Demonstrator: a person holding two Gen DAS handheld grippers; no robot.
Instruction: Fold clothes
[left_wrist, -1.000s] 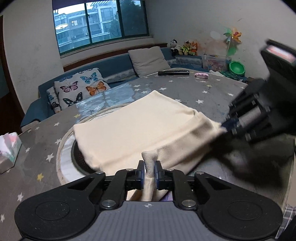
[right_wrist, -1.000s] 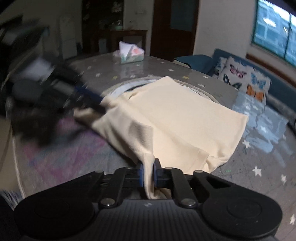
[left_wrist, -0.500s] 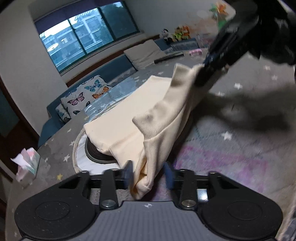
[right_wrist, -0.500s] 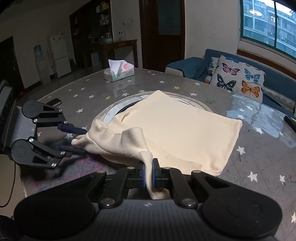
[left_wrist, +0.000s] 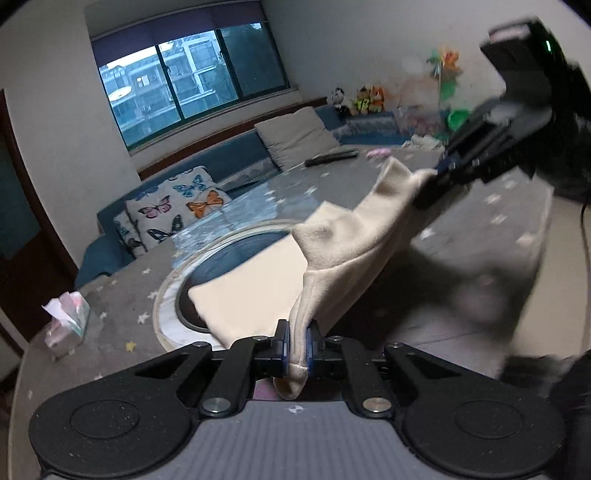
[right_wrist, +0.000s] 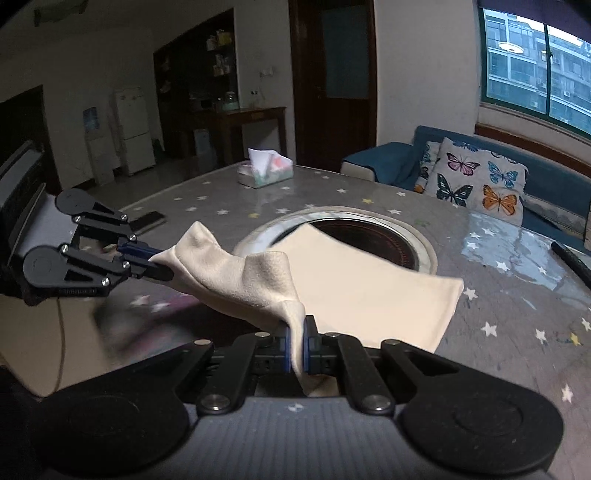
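While lifted by two corners, cream garment (right_wrist: 354, 291) now hangs off the starry table (right_wrist: 517, 295), near edge raised from where it lay flat a moment ago. Lower left to centre of the right wrist view: left gripper (right_wrist: 162, 264), jaws closing on one corner; right gripper (right_wrist: 297, 349), clamped tight on the other. Far half draped over the round inset (right_wrist: 424, 251), right of centre. Likely start of folding the near edge forward.
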